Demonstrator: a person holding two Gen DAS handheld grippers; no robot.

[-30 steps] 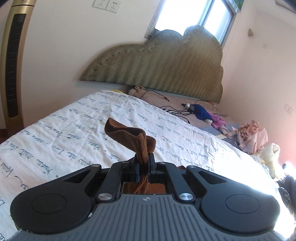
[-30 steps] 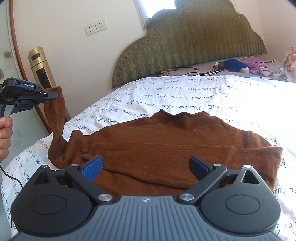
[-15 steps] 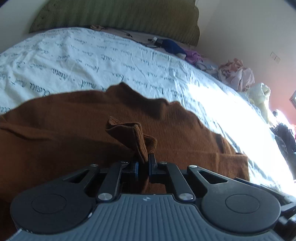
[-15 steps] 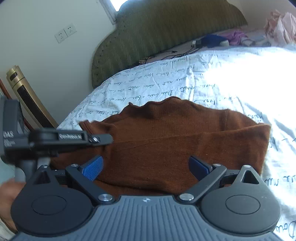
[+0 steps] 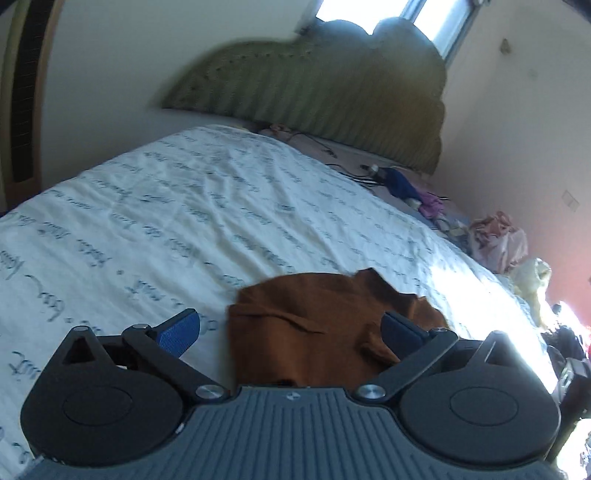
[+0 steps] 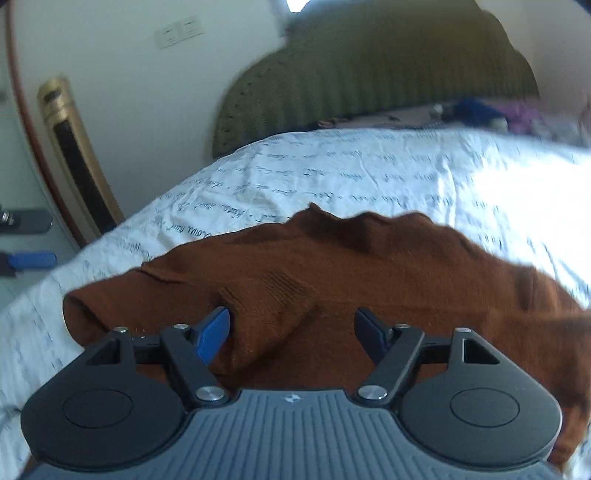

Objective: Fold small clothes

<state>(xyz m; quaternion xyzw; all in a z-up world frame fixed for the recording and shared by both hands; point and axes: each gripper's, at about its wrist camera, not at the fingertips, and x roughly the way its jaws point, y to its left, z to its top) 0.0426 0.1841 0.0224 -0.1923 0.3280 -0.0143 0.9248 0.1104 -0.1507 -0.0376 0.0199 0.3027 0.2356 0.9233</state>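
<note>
Left gripper [image 5: 290, 326]: fingers [image 5: 179, 330] spread wide, nothing between them held; the brown garment [image 5: 314, 332] lies just beyond and partly under the right-hand finger. Right gripper [image 6: 291, 332]: fingers [image 6: 214, 334] also well apart, gripping nothing; left pad touches a folded sleeve-like roll of the same brown garment [image 6: 351, 273], which sits between the two pads.

Garment lies flat-ish w/ some wrinkles on the bed [image 5: 166, 221], on a white sheet w/ script print, near edge of the bed. Far end: green padded headboard [image 6: 369, 85], window above it. Tall gold tower fan [image 6: 74, 155] at left by the wall.

Left view only: pile of pink and cream clothes [image 5: 498, 240] at far right of bed, blue and purple items + cables near headboard. Right view only: wall sockets [image 6: 179, 33], and the tips of the left gripper at the left edge. Both views motion-blurred.
</note>
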